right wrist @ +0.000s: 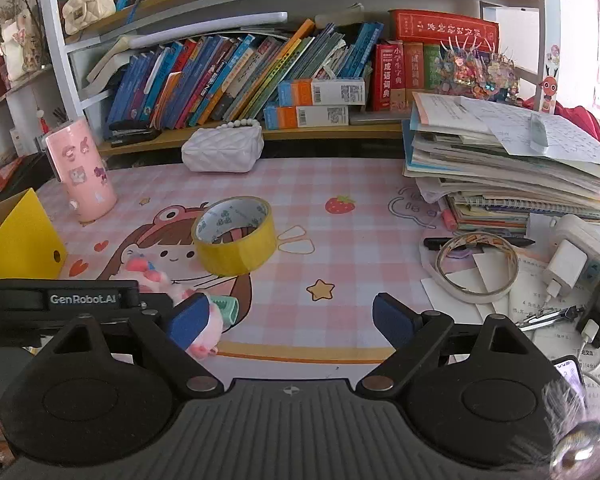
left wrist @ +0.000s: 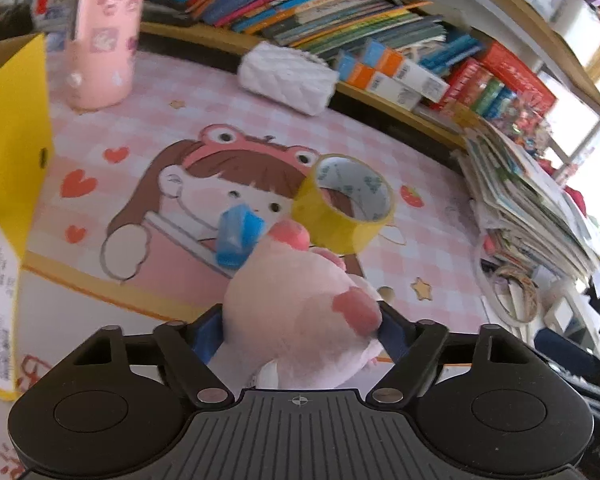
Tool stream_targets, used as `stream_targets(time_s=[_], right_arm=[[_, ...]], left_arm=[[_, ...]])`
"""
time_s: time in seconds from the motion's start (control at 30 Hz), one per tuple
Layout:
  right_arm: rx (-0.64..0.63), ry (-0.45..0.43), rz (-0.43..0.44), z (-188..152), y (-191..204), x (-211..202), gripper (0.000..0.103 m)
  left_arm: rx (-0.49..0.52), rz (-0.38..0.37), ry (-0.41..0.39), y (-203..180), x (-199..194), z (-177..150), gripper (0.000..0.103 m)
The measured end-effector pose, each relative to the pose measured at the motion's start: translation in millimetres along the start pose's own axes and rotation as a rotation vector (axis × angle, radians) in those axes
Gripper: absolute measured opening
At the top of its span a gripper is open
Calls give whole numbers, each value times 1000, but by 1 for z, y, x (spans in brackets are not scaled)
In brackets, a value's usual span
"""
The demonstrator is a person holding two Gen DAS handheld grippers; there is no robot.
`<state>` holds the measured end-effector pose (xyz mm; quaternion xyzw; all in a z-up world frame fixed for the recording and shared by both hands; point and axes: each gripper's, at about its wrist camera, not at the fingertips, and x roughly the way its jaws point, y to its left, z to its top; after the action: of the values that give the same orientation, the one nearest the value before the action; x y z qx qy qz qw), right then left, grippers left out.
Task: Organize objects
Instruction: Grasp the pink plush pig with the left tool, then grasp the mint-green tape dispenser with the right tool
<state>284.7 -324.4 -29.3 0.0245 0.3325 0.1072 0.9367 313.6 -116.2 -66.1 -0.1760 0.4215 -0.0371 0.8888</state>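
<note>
A pink plush toy [left wrist: 292,300] with a blue part at its head lies on the pink cartoon mat [left wrist: 180,128]. It sits between the fingers of my left gripper [left wrist: 300,320]. The jaws stand wide and the blue pads sit at the toy's flanks without visibly squeezing it. A yellow tape roll [left wrist: 344,204] stands just beyond the toy. In the right wrist view the same plush toy [right wrist: 148,274] shows at the lower left and the tape roll [right wrist: 236,240] at centre. My right gripper [right wrist: 296,316] hovers open over the mat with nothing between its fingers.
A yellow box [right wrist: 20,236] stands at the left edge, with a pink tumbler [right wrist: 84,168] behind it. A white quilted bag [right wrist: 224,148] lies under the bookshelf. At the right are a stack of books [right wrist: 500,172], a white tape ring [right wrist: 476,264] and a power strip [right wrist: 580,256].
</note>
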Motion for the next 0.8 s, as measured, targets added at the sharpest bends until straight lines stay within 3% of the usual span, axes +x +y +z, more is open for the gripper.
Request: stream_targets(time_s=[0.13,0.33,0.5,0.8], right_arm=[[7,-3,-4,2,-1,2,89],[6,-23,16,8,2,10,90],[2,13,58,12,12,33,90],[-174,124,118,3,60,86,89]], left_arm=[[70,0,-15,-8,-11,-3,64],[125,45,-56,-3,-49,-13,64],[206,139,-65,0,-67,-23,64],[215,210,-21,10,-77,-40,65]])
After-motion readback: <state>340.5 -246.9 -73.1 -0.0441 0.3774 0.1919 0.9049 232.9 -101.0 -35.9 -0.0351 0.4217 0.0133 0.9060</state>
